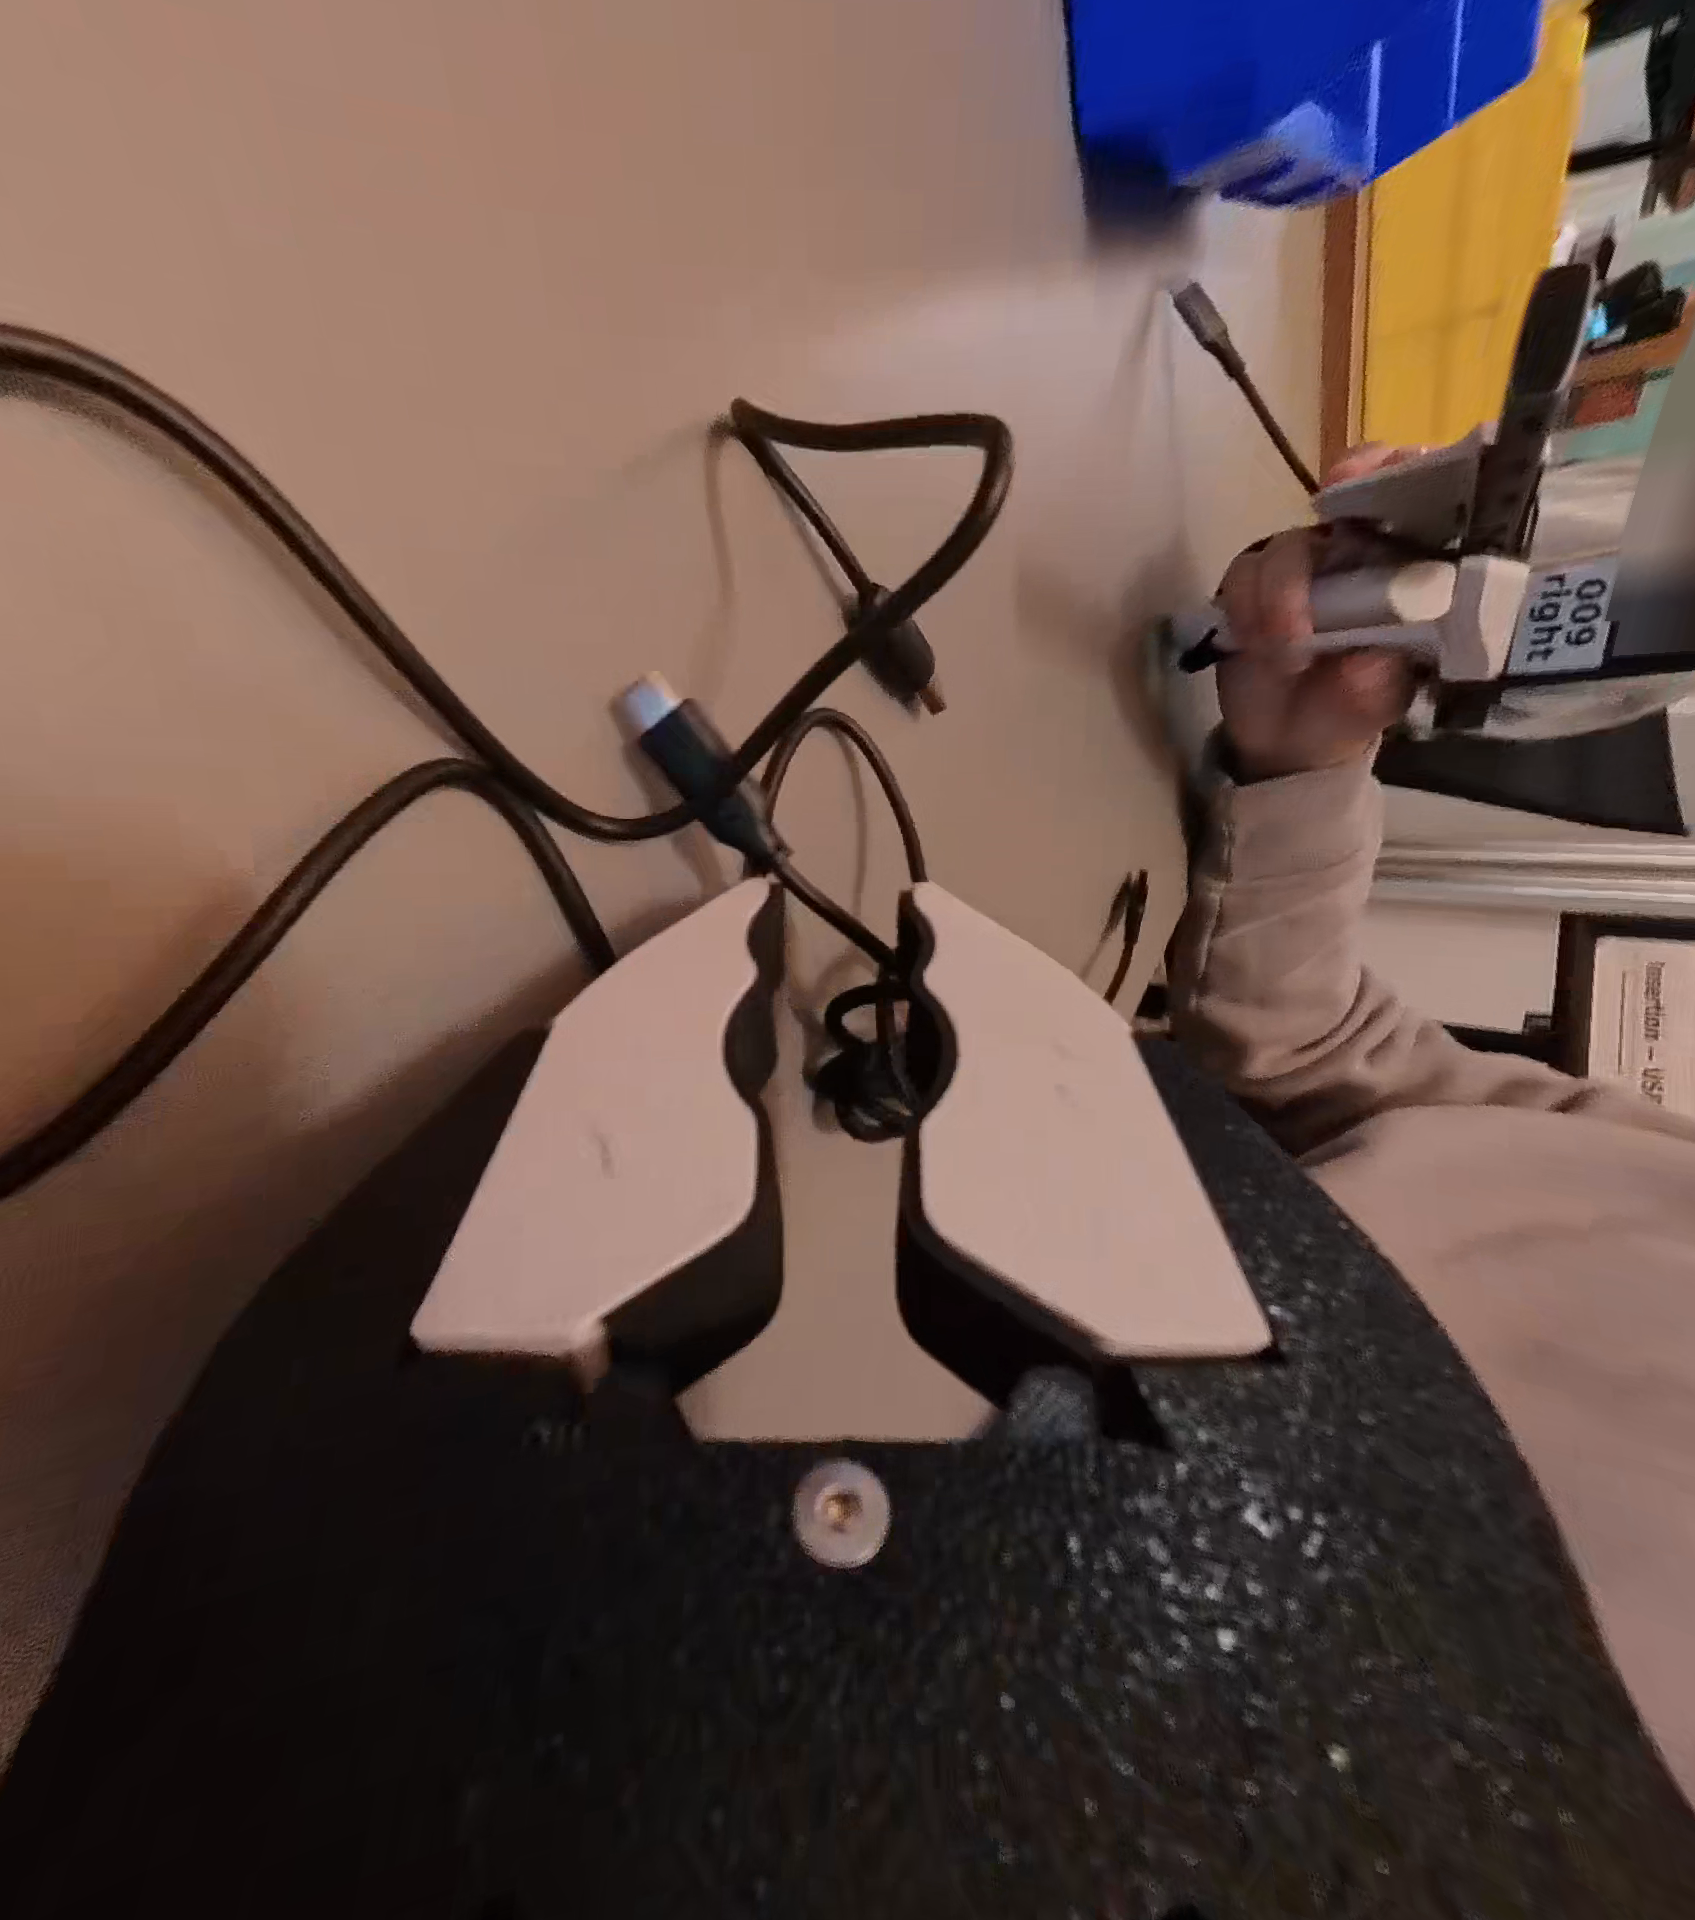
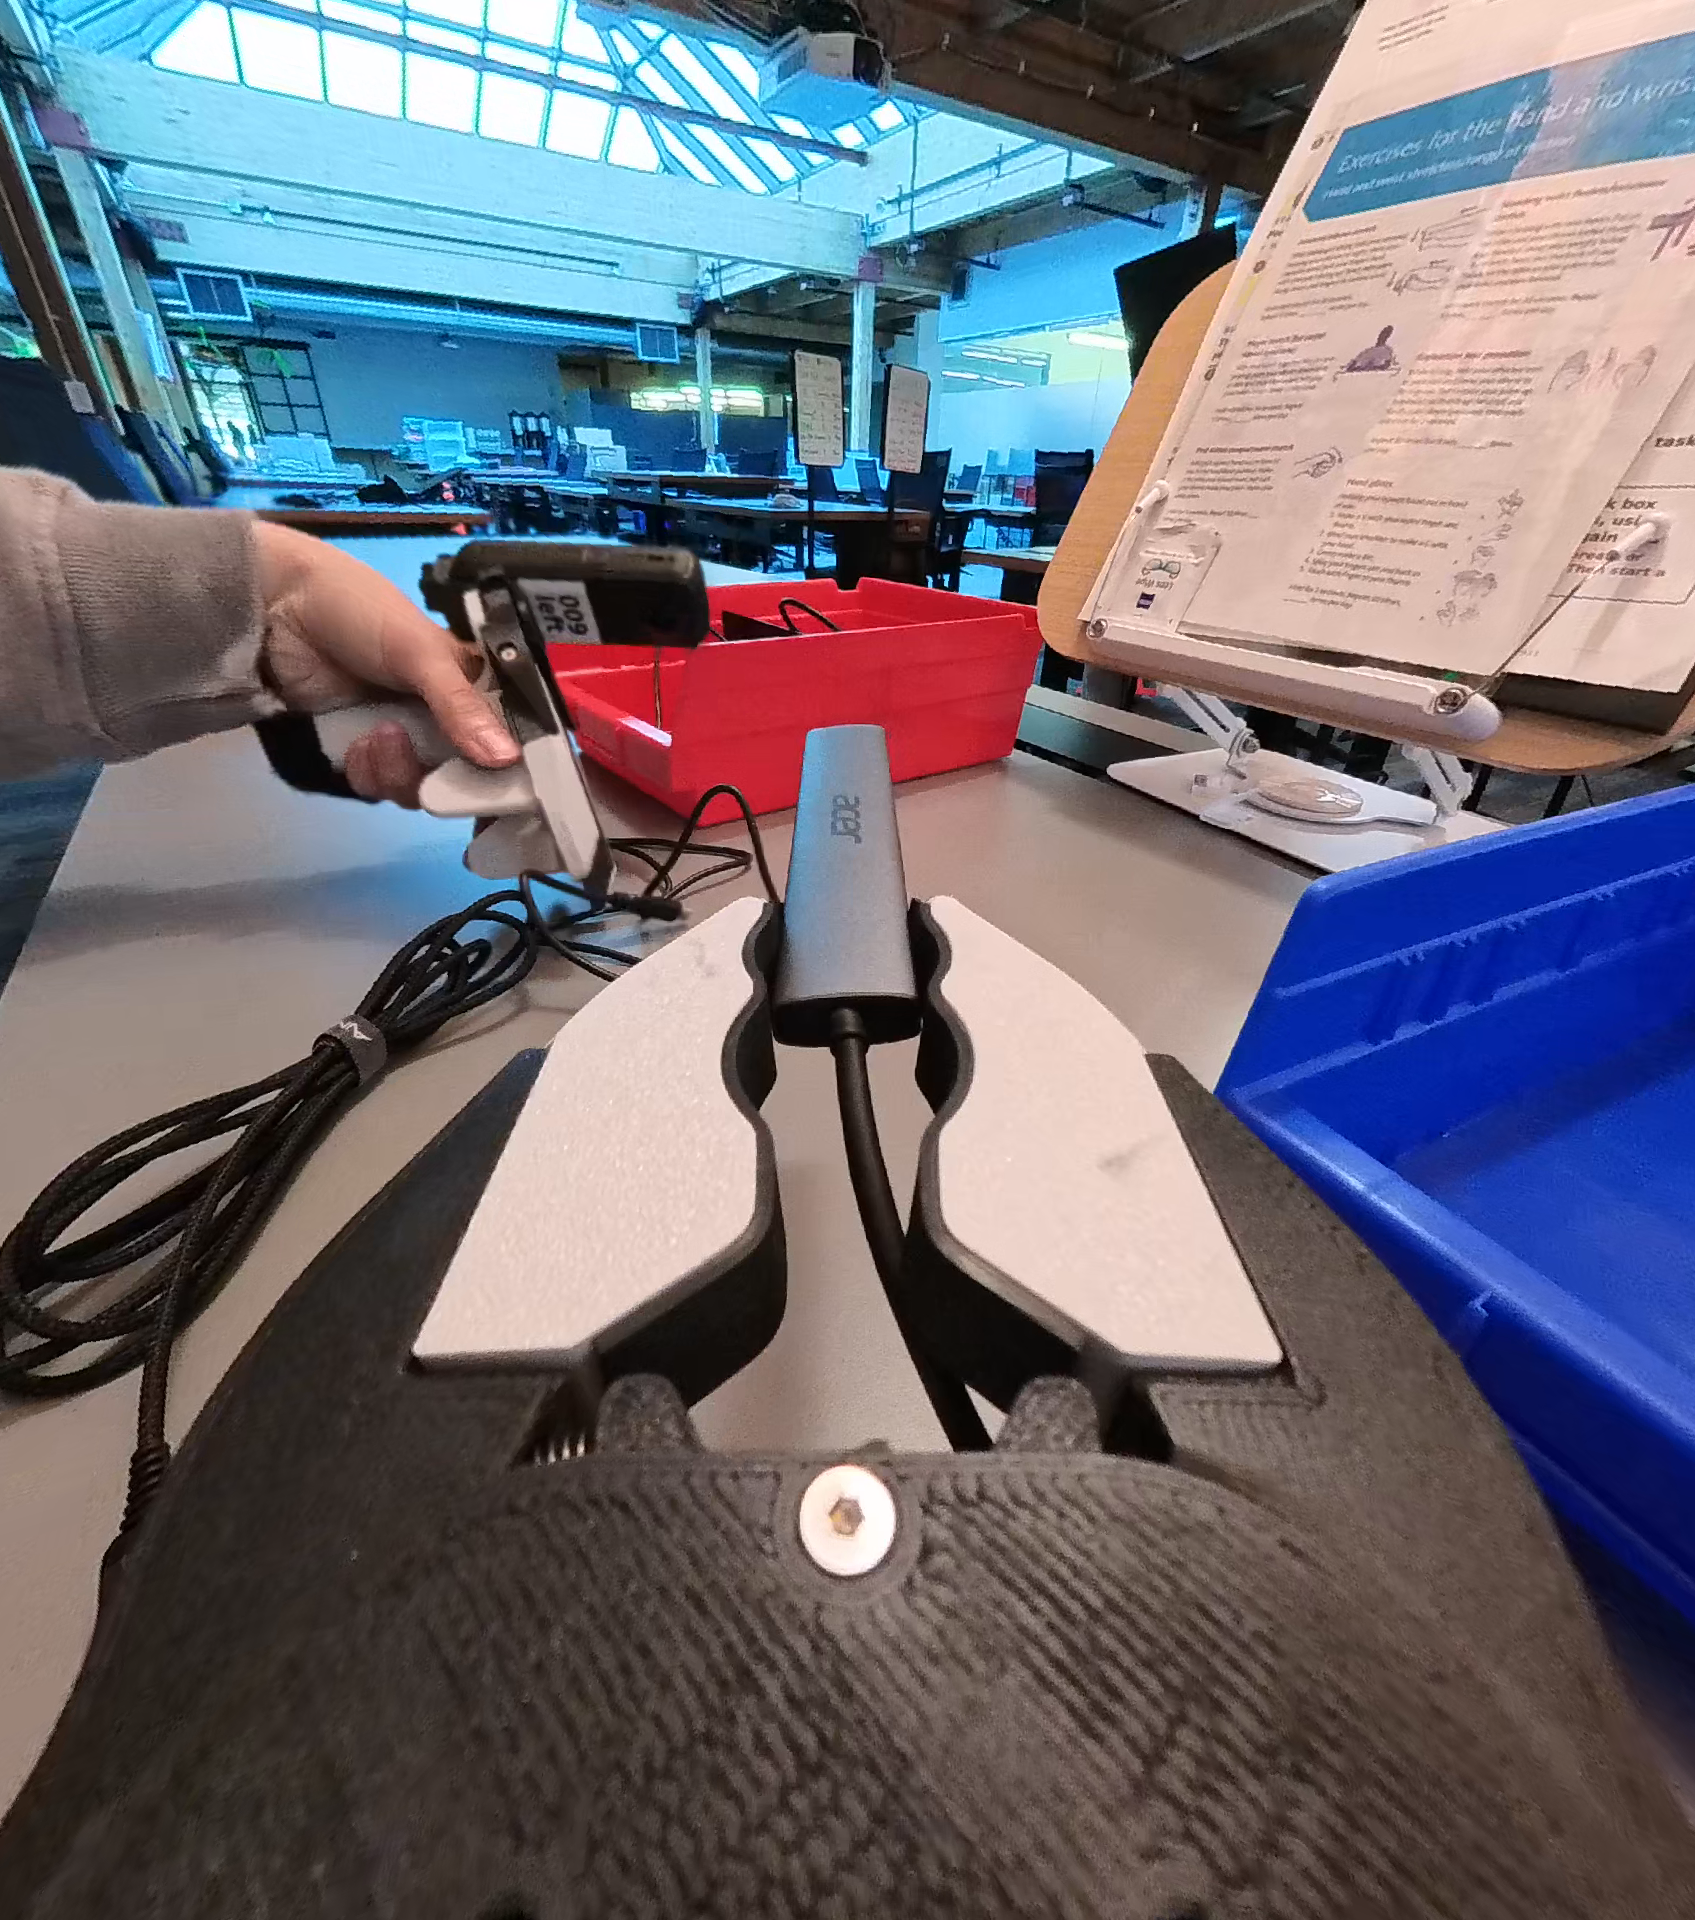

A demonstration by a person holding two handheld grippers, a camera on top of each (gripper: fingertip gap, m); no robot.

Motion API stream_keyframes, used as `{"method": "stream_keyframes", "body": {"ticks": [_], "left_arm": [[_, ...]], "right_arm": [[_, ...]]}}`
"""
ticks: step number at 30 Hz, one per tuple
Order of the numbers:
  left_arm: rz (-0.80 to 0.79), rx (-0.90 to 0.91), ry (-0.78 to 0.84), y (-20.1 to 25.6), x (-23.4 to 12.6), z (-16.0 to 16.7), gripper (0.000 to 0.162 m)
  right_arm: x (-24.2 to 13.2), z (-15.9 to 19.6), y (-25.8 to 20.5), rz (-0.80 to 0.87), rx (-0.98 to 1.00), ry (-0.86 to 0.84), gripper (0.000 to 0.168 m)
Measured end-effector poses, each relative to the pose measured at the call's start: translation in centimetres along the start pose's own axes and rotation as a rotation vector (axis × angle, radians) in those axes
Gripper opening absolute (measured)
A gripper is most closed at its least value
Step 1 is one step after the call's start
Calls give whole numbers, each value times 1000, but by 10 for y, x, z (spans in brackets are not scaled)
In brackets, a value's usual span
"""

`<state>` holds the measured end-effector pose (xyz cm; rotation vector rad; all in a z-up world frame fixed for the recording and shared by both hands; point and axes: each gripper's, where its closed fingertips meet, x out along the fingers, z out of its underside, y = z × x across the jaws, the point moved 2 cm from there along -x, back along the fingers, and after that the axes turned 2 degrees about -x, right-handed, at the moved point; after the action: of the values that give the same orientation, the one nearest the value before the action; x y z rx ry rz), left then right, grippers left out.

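Grey slim metal hub bar (image 2: 838,831) with a short black lead is pinched between the 2 fingers of the right hand-held gripper (image 2: 843,914), held just above the grey table (image 2: 199,935), beside the blue plastic bin (image 2: 1549,1143). The left hand-held gripper (image 1: 838,894) points down at the table, fingers part-spread around a knotted thin black cable (image 1: 864,1060); blur, so cannot tell if it's gripped. Black plug with silver tip (image 1: 677,738) lies just ahead. Coiled braided black cable (image 2: 199,1143) lies left, red plastic bin (image 2: 822,665) behind.
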<state>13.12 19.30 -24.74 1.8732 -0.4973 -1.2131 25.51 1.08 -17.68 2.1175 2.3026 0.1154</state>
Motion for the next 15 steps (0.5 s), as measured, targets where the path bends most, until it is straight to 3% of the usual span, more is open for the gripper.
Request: {"method": "stream_keyframes", "body": {"ticks": [3, 6, 9, 15], "left_arm": [[-5, -51, 63, -1, 3, -3, 15], [-22, -108, 80, -4, 8, -2, 24], [-38, -128, 85, -9, 15, 2, 17], [-47, -27, 210, 3, 14, -7, 9]], "right_arm": [[0, 0, 0, 0, 2, 0, 24], [1, 0, -1, -6, -4, -5, 24], [2, 1, -2, -11, -10, -14, 24], [2, 1, -3, -11, -20, -17, 24]]}}
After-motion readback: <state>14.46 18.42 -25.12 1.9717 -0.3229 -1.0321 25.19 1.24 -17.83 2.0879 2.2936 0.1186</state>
